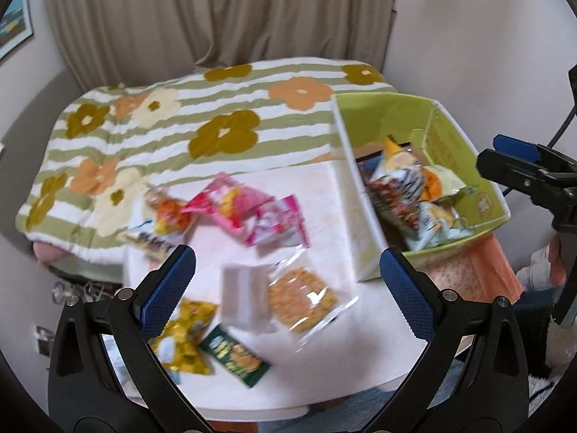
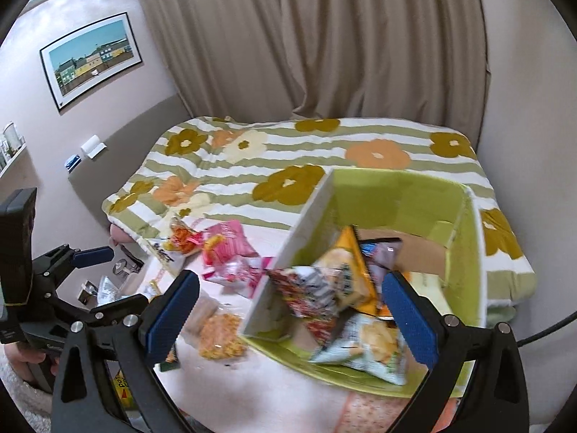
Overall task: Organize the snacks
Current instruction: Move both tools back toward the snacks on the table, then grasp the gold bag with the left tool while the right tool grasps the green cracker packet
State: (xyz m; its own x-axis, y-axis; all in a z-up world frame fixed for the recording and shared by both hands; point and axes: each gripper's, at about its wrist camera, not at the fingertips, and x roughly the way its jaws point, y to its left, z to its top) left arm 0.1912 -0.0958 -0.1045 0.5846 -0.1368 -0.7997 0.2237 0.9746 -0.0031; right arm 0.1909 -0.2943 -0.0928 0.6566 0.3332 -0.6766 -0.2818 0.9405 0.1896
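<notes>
A green cardboard box (image 1: 454, 133) (image 2: 465, 252) stands at the right of a white table (image 1: 331, 195) and holds several snack bags (image 1: 407, 195) (image 2: 346, 288). Loose snacks lie on the table: pink packets (image 1: 249, 209) (image 2: 227, 249), an orange bag (image 1: 169, 213), a clear pack of crackers (image 1: 303, 296) (image 2: 220, 335), a yellow bag (image 1: 184, 335) and a green packet (image 1: 234, 357). My left gripper (image 1: 288, 285) hangs open above the cracker pack, holding nothing. My right gripper (image 2: 288, 310) is open over the box's near corner, empty.
A bed with a green-striped flower blanket (image 1: 202, 126) (image 2: 324, 166) lies behind the table. Curtains (image 2: 306, 36) hang at the back. The right gripper (image 1: 523, 169) shows at the right edge of the left wrist view. A small white box (image 1: 245, 292) stands beside the crackers.
</notes>
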